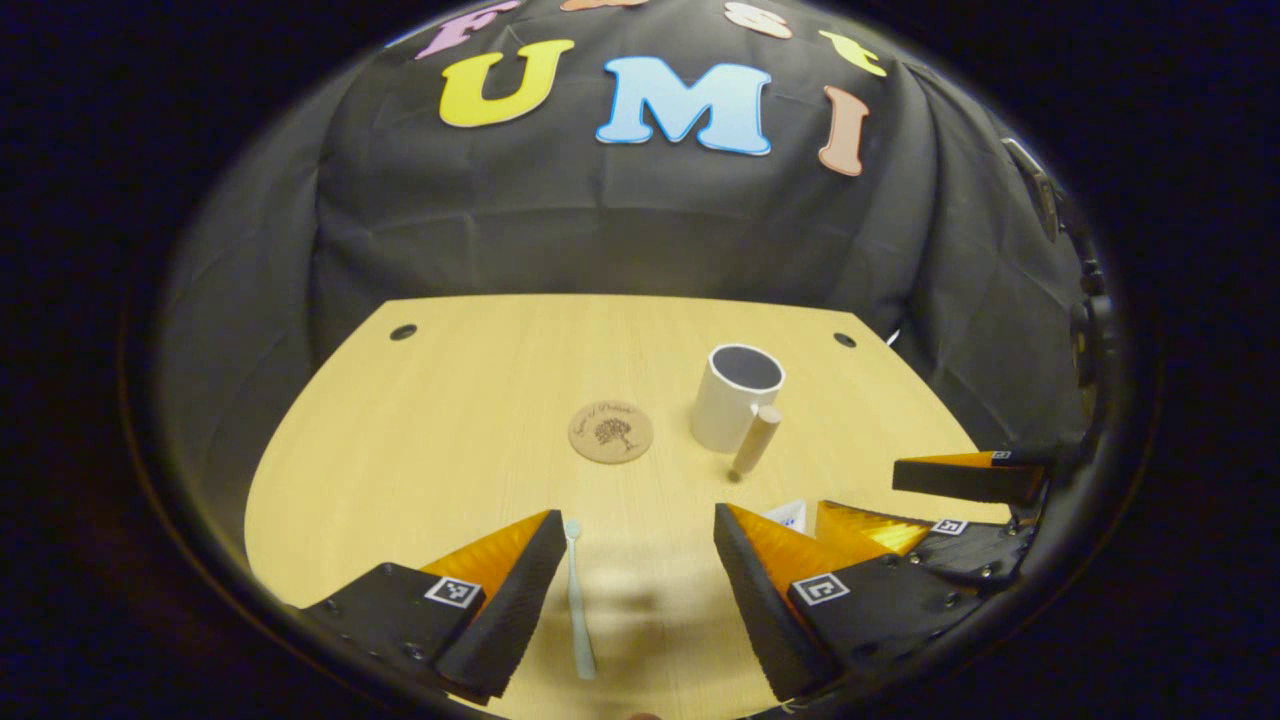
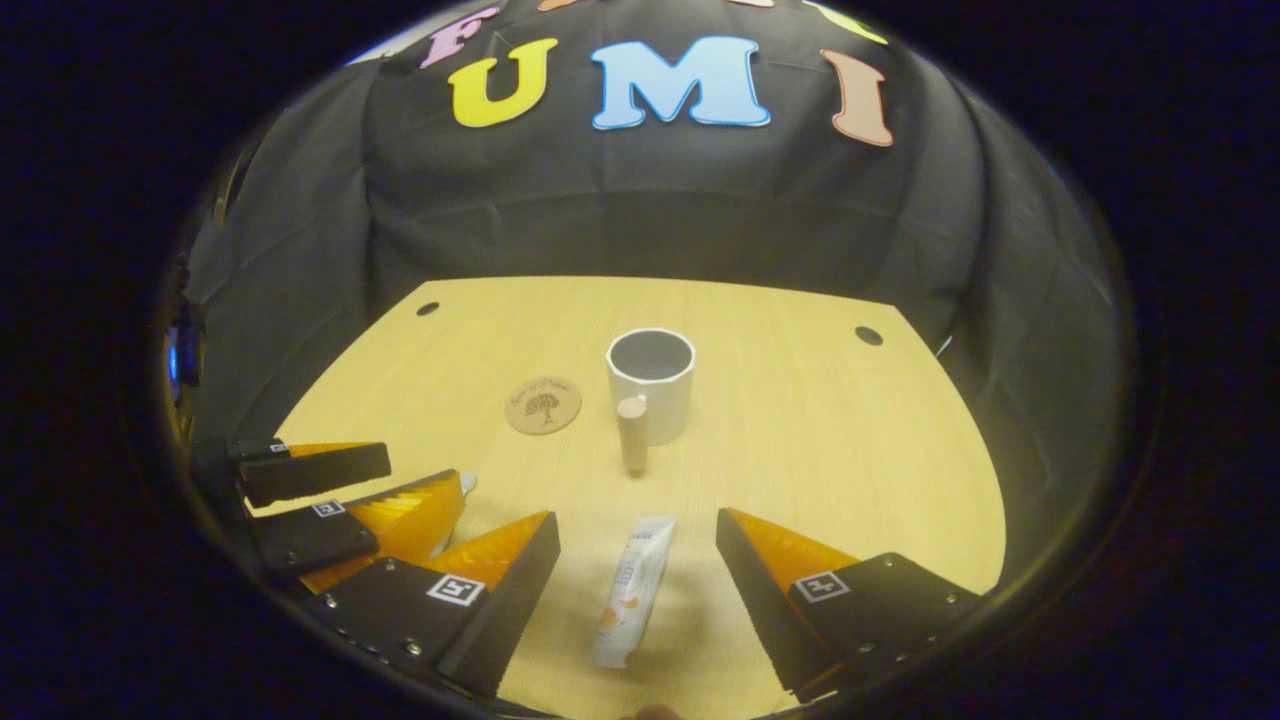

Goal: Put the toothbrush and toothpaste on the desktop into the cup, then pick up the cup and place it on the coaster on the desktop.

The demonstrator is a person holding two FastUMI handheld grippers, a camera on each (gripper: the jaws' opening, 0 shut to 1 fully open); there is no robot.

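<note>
A pale mint toothbrush (image 1: 579,598) lies flat on the wooden desktop (image 1: 450,400) between the fingers of my open left gripper (image 1: 632,600), close to its left finger. A white toothpaste tube (image 2: 632,590) lies between the fingers of my open right gripper (image 2: 637,595). Farther back stands a white cup (image 1: 735,395) (image 2: 652,380) with a wooden handle, empty and upright. The round cork coaster (image 1: 610,431) (image 2: 543,404) lies just left of the cup. The right gripper (image 1: 930,520) shows at the right edge of the left gripper view, the left gripper (image 2: 350,510) at the left of the right gripper view.
Two dark cable holes (image 1: 403,331) (image 1: 845,339) mark the desktop's far corners. Black cloth hangs behind and beside the desk. A corner of the toothpaste tube (image 1: 790,515) peeks out beside my left gripper's right finger.
</note>
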